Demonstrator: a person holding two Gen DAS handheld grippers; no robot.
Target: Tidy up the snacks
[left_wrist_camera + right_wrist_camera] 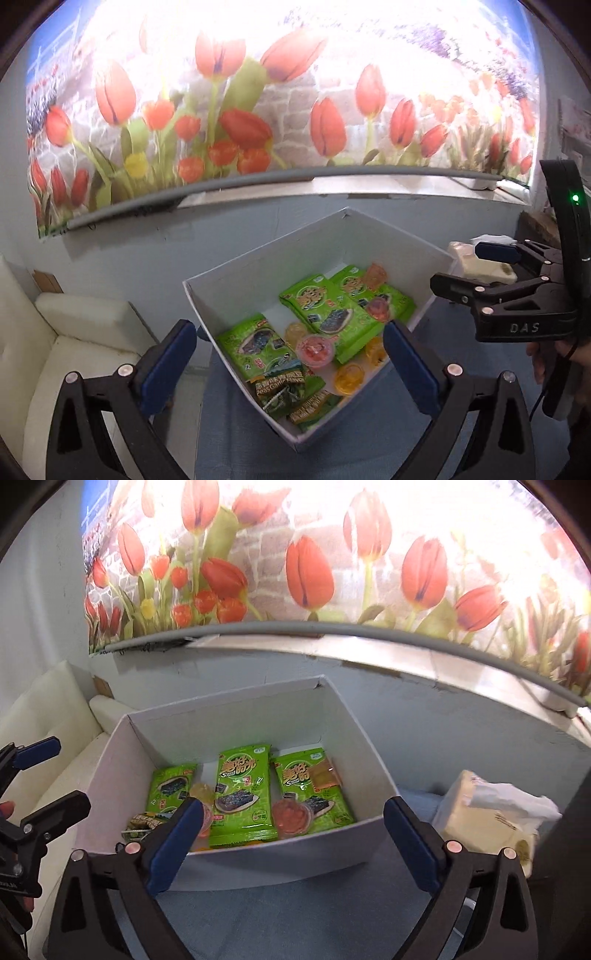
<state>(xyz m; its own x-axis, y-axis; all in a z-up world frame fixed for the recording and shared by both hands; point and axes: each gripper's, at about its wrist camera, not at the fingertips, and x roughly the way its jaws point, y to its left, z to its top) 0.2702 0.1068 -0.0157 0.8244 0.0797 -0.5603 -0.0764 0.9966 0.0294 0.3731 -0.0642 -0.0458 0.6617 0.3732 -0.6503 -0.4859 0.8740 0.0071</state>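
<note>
Here both tongs, left [290,363] and right [293,843], gape wide and empty over the white cardboard box's [122,775] near rim; only the right view shows the cream tissue pack [476,808] beside it.

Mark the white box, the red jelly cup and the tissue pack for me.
white box [236,734], right wrist view, inside of far wall.
red jelly cup [316,350], left wrist view, top film.
tissue pack [476,812], right wrist view, its cream side.
</note>
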